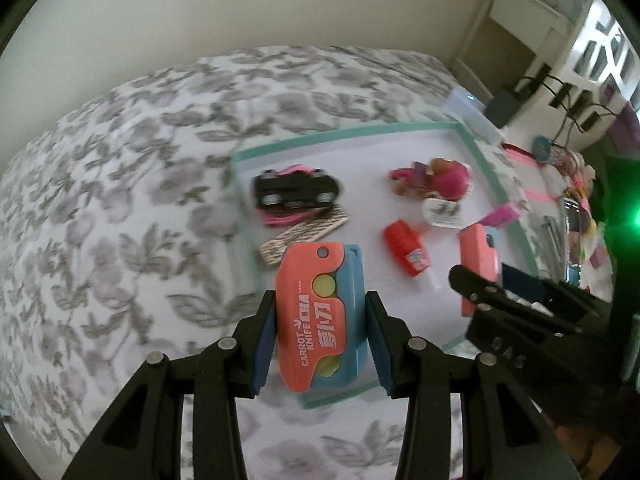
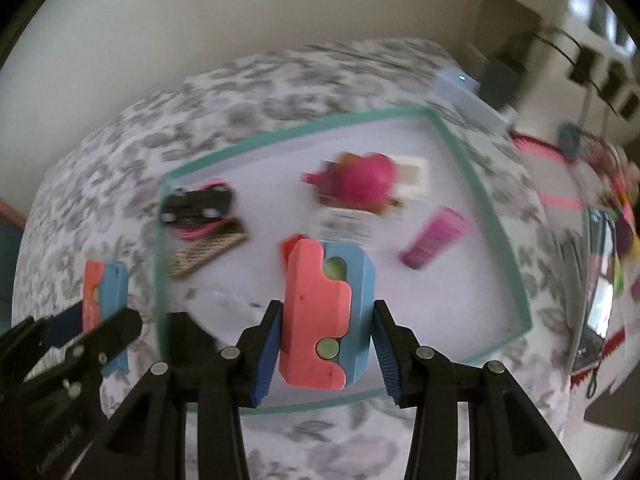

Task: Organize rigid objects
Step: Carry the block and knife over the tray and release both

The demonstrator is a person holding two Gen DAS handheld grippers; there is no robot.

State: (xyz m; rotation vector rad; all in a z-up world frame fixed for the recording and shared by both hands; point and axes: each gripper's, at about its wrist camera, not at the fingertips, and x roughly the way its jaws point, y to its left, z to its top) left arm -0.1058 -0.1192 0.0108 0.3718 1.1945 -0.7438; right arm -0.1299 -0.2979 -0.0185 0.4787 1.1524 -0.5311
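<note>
Gripping one carrot knife toy [image 1: 320, 316] at lower centre, the left gripper [image 1: 320, 336] is closed on it; the right gripper [image 2: 326, 340] clamps a second knife toy [image 2: 326, 316] above the teal-edged mat [image 2: 500, 224]. Narrow side grips risk either toy twisting out.

Left tool [image 1: 320, 336] and right tool [image 2: 326, 344] each clamp something, side by side.
</note>
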